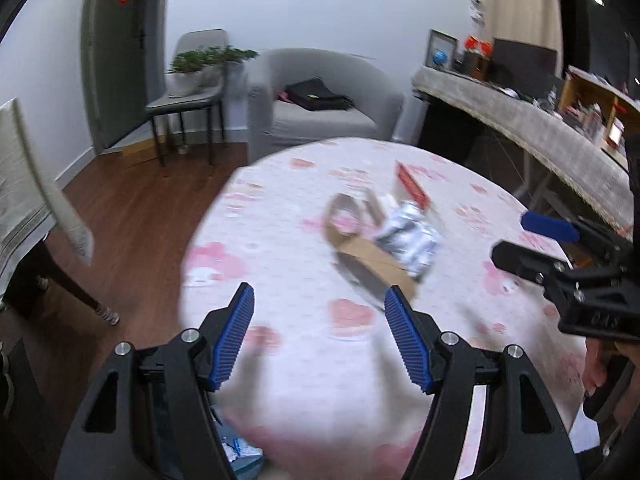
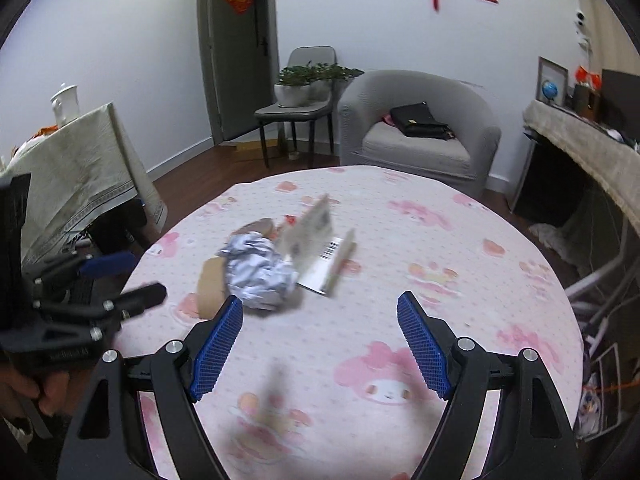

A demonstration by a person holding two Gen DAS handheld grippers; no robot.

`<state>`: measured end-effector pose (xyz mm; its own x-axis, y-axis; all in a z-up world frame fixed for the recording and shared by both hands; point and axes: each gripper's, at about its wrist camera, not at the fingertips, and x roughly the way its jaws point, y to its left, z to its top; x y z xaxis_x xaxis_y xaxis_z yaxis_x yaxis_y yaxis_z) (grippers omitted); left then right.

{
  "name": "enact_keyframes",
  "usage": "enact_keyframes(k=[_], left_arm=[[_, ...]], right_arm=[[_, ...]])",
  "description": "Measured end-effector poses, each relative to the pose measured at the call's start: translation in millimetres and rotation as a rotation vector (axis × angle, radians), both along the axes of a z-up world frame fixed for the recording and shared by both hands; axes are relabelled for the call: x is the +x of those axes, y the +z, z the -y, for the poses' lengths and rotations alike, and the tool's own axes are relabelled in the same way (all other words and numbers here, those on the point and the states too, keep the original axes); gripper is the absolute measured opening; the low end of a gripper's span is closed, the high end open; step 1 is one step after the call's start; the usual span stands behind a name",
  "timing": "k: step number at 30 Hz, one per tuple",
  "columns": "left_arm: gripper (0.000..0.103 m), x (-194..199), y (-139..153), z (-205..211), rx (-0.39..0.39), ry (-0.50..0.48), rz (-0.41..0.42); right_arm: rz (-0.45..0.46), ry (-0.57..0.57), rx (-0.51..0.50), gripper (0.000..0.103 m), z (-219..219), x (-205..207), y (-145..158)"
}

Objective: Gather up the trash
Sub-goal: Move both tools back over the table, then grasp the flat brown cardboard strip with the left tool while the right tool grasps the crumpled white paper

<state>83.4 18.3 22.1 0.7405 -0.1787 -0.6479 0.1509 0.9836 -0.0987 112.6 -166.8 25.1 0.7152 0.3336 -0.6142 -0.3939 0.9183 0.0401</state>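
Note:
Trash lies in a small heap on the round table with a pink patterned cloth (image 1: 304, 360) (image 2: 460, 280). A crumpled silver-white wrapper (image 1: 408, 236) (image 2: 260, 272) rests on a brown cardboard strip (image 1: 372, 256) (image 2: 210, 292), beside a flattened carton with a red side (image 1: 412, 184) and a barcode (image 2: 324, 240). My left gripper (image 1: 320, 336) hovers open over the near part of the table, short of the heap. My right gripper (image 2: 320, 340) is open too, with nothing between its fingers; the wrapper lies just beyond its left fingertip. Each gripper shows at the edge of the other's view (image 1: 536, 240) (image 2: 120, 280).
A grey armchair (image 1: 320, 96) (image 2: 420, 128) with a black bag stands behind the table. A chair with potted plants (image 2: 304, 92) stands by the door. A cloth-draped table (image 2: 80, 168) is at the left, a long cluttered shelf (image 1: 540, 120) at the right. Blue-white items (image 1: 240, 452) lie below the table's near edge.

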Motion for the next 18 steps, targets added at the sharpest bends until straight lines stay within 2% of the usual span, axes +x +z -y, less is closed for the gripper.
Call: enact_keyframes(k=[5,11,13,18], left_arm=[[0.071,7.8,-7.7,31.0,0.004,-0.047,-0.024],[0.069,22.1,-15.7,47.2,0.027,-0.031,-0.064],[0.066,24.8,-18.3,47.7,0.037,-0.013,-0.075],[0.050,29.5,-23.0,44.6,0.014,0.021,-0.097]], right_arm=[[-0.019,-0.014,0.002,0.080,16.3,0.1,-6.3],[-0.040,-0.025,0.012,0.080,31.1,2.3,-11.8],[-0.046,-0.026,0.015,0.080,34.5,2.8,-13.2],[-0.059,-0.027,0.020,0.080,41.8,3.2,-15.1]])
